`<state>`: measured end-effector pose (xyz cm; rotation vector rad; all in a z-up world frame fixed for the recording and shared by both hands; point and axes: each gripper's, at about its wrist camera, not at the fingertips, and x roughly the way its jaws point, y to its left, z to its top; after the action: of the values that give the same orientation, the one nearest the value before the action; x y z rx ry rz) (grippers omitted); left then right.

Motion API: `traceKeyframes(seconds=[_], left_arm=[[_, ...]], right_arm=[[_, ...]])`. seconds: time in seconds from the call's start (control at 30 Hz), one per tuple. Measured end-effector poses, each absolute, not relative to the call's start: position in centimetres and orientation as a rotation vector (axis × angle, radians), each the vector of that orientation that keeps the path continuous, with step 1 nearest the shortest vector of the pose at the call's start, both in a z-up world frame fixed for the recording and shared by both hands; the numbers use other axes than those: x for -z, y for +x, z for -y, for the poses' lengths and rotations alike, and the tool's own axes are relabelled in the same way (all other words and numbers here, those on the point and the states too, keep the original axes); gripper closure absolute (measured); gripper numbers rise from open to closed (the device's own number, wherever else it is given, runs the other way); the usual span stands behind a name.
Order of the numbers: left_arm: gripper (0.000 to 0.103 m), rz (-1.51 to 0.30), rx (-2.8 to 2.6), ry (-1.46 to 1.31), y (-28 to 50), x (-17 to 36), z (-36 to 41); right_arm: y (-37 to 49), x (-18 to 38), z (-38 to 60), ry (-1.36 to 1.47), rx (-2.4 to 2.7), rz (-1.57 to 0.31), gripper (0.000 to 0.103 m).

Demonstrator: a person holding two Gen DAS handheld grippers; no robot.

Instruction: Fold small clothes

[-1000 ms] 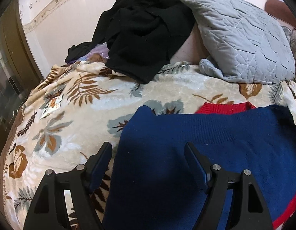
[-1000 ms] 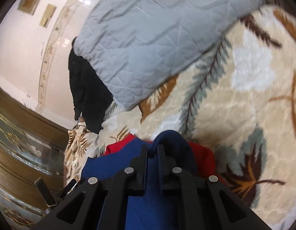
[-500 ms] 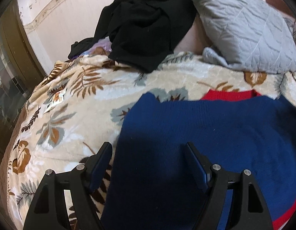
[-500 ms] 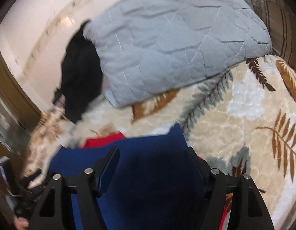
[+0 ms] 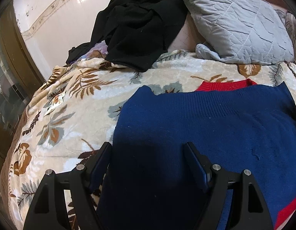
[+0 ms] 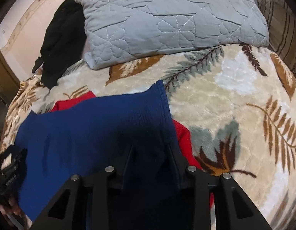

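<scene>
**Right jaws narrow again over the blue fold**

The right gripper (image 6: pixel 149 149), clamped on the sweater a second ago and then released wide, has just been closing; blue knit sits between its fingers, though contact is unclear. The left gripper (image 5: pixel 148 151) stays wide open, straddling the blue sweater (image 5: pixel 195 134) on the leaf-print blanket (image 5: pixel 75 115).

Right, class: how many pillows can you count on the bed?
1. The grey quilted pillow lies at the far side of the leaf-print blanket, beside the black clothes. Another may be hidden under those clothes.
</scene>
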<state>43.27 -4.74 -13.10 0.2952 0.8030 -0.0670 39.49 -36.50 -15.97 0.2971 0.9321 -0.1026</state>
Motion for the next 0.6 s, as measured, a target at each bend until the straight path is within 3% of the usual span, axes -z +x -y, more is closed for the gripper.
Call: traceKeyframes(seconds=[0.4, 0.6], left_arm=[[0.025, -0.716, 0.113, 0.294, 40.3, 10.0, 5.5], [0.025, -0.682, 0.129, 0.296, 38.4, 8.7, 5.7]], right_arm=[[33.9, 11.8, 35.0, 0.321, 0.061, -0.860, 0.062], [32.4, 12.5, 33.0, 0.290, 0.027, -0.912, 0.062]])
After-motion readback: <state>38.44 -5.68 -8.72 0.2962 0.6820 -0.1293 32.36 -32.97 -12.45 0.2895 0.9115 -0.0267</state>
